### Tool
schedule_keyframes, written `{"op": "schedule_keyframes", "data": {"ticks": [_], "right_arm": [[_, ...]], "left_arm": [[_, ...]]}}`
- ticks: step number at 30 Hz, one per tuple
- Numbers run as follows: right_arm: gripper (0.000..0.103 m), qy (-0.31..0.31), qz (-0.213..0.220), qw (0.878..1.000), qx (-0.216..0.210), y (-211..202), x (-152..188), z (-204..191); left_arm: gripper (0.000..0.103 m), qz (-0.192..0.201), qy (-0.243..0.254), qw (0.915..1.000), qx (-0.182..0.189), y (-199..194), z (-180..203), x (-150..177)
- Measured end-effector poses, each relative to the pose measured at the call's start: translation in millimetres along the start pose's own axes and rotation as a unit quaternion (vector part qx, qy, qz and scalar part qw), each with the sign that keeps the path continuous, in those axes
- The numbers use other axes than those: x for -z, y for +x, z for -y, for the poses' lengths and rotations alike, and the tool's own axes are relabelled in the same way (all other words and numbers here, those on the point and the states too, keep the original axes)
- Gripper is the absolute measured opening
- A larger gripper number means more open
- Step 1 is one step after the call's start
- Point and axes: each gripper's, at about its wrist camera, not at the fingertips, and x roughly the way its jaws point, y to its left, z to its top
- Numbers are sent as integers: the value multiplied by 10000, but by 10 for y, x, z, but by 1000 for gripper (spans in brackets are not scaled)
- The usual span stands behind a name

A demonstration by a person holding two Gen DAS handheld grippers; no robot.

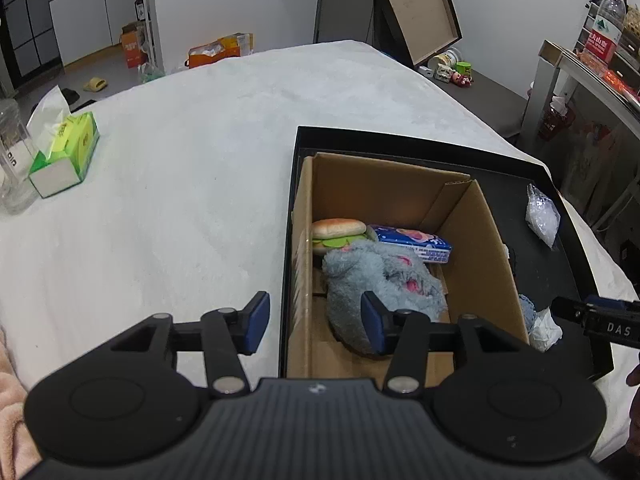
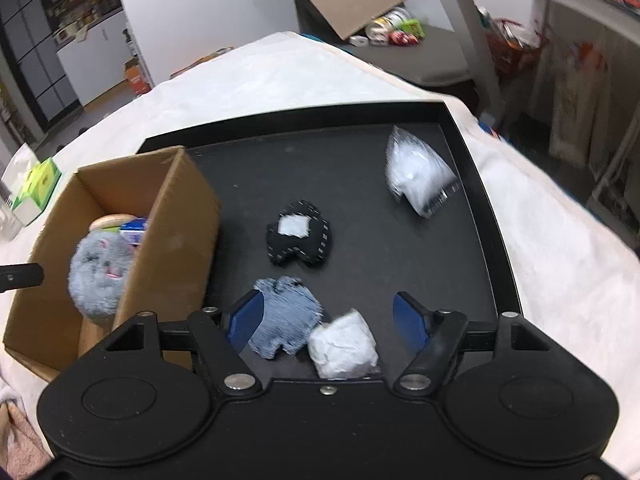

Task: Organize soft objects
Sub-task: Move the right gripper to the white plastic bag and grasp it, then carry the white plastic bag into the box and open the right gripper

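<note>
Right wrist view: the right gripper (image 2: 328,322) hangs with fingers apart over a blue denim pouch (image 2: 286,320) and crumpled white plastic bag (image 2: 344,346) on the black tray (image 2: 496,216). Left gripper (image 1: 316,324), fingers spread, straddles the brown cardboard box (image 1: 480,240) wall beside a grey plush toy (image 1: 380,280)

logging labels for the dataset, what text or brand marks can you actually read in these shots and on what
"DAS": white letters on the right gripper, cut off at the frame edge.
Water bottle: red label, print too small.
Green tissue box: print unreadable.
Blue tissue pack: print blurred.
Glass jar: dark marks, not legible.
</note>
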Motion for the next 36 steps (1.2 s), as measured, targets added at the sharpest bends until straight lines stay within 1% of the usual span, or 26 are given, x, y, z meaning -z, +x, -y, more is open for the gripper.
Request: {"op": "schedule_keyframes", "data": {"ticks": [6,11,16,17,18,20,21,25,29,36], "right_arm": [[67,154,-203,9997,-23,147,93,120],[66,247,-444,9986,-165,293,151,237],[65,271,-574,9975,-310,369,169,288],[64,247,-596,9974,-322,386,174,286],[61,226,-617,9973,-319,399,186,296],[54,90,-550,9982,-226,413,182,290],[43,33,-530,9985,-157,409,181,293],[42,302,-489,9982,-167,386,152,429],[42,475,-346,9982,-132,330,120,542],[42,635,-287,9975,-147,302,75,669]], "left_arm": [[50,-40,130,9998,-109,16,122,-6],[51,-89,223,9995,-208,28,228,-19],[53,-100,285,9989,-368,37,318,-42],[54,-107,304,9987,-391,42,336,-44],[55,-118,320,9986,-413,46,352,-47],[57,-139,339,9983,-457,54,383,-51],[58,-144,344,9982,-471,61,397,-60],[60,-155,405,9974,-576,81,455,-78],[60,-175,451,9966,-664,84,495,-88],[60,-183,442,9964,-704,54,523,-99]]}}
